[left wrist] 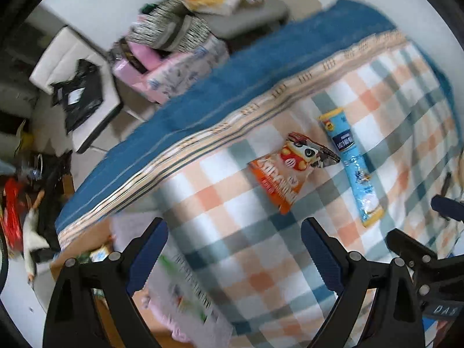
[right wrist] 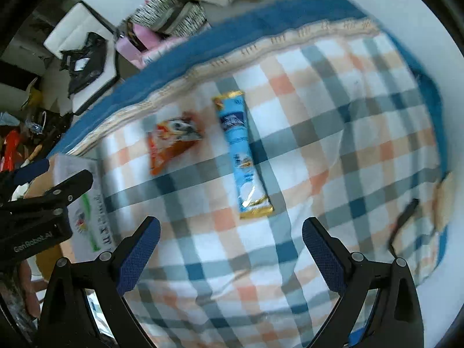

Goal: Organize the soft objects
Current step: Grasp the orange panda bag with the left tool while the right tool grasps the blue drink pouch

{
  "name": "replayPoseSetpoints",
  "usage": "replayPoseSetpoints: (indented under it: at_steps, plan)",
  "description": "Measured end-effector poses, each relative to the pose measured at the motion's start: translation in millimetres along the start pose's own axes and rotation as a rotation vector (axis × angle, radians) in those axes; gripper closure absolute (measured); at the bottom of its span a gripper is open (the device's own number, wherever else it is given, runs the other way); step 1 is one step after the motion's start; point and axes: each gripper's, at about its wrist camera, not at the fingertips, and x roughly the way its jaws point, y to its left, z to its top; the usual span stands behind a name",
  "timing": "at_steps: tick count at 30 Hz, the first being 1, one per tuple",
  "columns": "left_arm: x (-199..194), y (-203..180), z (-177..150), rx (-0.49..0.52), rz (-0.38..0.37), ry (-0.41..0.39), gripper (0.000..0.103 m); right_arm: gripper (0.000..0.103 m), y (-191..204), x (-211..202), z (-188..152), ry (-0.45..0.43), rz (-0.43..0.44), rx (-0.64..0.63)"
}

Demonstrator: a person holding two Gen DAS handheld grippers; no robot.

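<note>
An orange snack bag point(left wrist: 285, 174) and a long light-blue snack packet point(left wrist: 351, 163) lie side by side on a checked blanket point(left wrist: 261, 261) over a bed. Both show in the right wrist view too, the orange bag point(right wrist: 171, 145) left of the blue packet point(right wrist: 243, 156). My left gripper point(left wrist: 235, 252) is open and empty, above the blanket short of the orange bag. My right gripper point(right wrist: 230, 252) is open and empty, just short of the blue packet's near end. Each gripper shows at the edge of the other's view.
A white printed bag point(right wrist: 90, 203) lies at the bed's left edge over a cardboard box point(left wrist: 84, 249). A blue sheet point(left wrist: 232, 87) covers the bed's far side. Beyond it stand a white chair point(left wrist: 75, 87), piled striped and pink items point(left wrist: 162, 43), and floor clutter point(left wrist: 17, 203).
</note>
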Motion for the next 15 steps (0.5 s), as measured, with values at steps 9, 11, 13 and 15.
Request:
replayPoseSetpoints:
  at_steps: [9,11,13,15]
  plan:
    - [81,-40,42,0.169,0.036,0.144,0.010,0.014,-14,81,33,0.105,-0.001,0.001]
    - [91,-42,47,0.186,0.022,0.164,0.010,0.014,-16,91,36,0.118,0.002,0.005]
    - [101,-46,50,0.210,0.024,0.181,0.010,0.014,-17,99,39,0.130,0.008,0.000]
    - [109,-50,53,0.221,0.006,0.186,0.010,0.016,-16,108,41,0.147,0.001,-0.005]
